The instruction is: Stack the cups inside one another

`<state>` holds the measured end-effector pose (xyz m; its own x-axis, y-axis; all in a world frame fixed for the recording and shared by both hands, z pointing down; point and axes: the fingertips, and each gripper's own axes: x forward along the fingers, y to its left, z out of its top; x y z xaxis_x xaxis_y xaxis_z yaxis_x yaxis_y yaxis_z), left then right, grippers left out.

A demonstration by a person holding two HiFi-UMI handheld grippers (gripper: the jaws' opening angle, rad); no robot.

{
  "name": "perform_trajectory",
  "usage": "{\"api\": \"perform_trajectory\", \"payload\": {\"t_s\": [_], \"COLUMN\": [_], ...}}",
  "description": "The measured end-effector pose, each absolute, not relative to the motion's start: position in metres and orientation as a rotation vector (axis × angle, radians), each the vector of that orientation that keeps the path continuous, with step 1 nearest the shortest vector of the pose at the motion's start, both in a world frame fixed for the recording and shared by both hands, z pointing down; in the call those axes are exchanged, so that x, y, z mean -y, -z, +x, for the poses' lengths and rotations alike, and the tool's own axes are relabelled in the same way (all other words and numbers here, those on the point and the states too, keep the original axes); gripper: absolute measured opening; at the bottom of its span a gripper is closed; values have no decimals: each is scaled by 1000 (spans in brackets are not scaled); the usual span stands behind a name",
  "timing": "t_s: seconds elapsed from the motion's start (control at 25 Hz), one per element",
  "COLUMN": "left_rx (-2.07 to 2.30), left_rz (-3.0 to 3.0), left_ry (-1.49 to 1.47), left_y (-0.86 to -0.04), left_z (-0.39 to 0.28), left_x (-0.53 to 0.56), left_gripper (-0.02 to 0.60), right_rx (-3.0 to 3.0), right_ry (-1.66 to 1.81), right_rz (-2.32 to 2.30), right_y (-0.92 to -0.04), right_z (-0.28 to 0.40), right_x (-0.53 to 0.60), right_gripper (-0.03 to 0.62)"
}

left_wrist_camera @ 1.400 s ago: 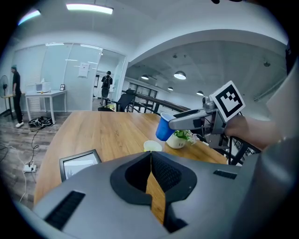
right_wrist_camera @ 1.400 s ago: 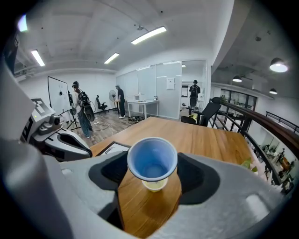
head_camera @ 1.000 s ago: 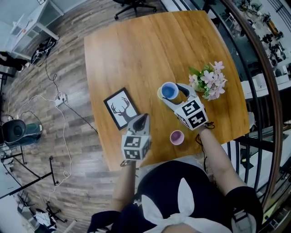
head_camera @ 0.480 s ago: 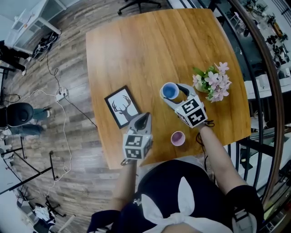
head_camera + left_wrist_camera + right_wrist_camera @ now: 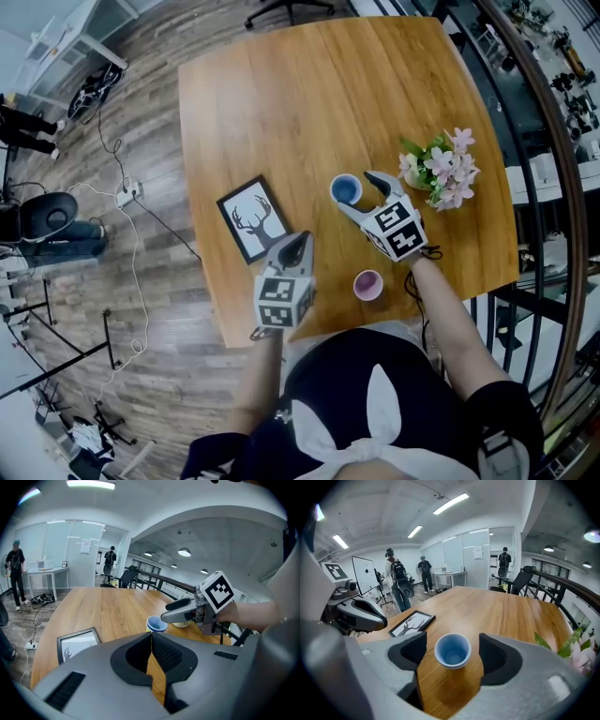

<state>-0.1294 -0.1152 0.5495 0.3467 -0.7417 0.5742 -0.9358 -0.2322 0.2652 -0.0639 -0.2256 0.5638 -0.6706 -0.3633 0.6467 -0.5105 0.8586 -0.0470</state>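
While the right gripper straddles the blue cup, its jaws stand wide, having just been opening. Bare wood shows on each side of the cup, so neither pad presses on it. The blue cup stands upright on the table, near the flowers. The left gripper hangs over the table's near edge, just beside the frame with its deer print. Its jaws are closed together with nothing between them. A purple cup stands upright, well apart from the blue one, by the table's near edge, between the two grippers and close to the person's right wrist.
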Motion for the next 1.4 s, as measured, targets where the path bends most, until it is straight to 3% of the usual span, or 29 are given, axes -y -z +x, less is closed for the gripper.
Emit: {"api": "perform_trajectory", "payload": {"t_s": [1.4], "left_rx": [1497], "left_rz": [2116], "left_ry": [-402], "left_y": [-514], "left_z": [-120], "left_x": [62], "left_gripper": [18], "right_rx": [2463], "right_ry": [-329], "right_rz": [728], "right_y": [-508], "right_z": [-15], "right_x": [117], "right_gripper": [347]}}
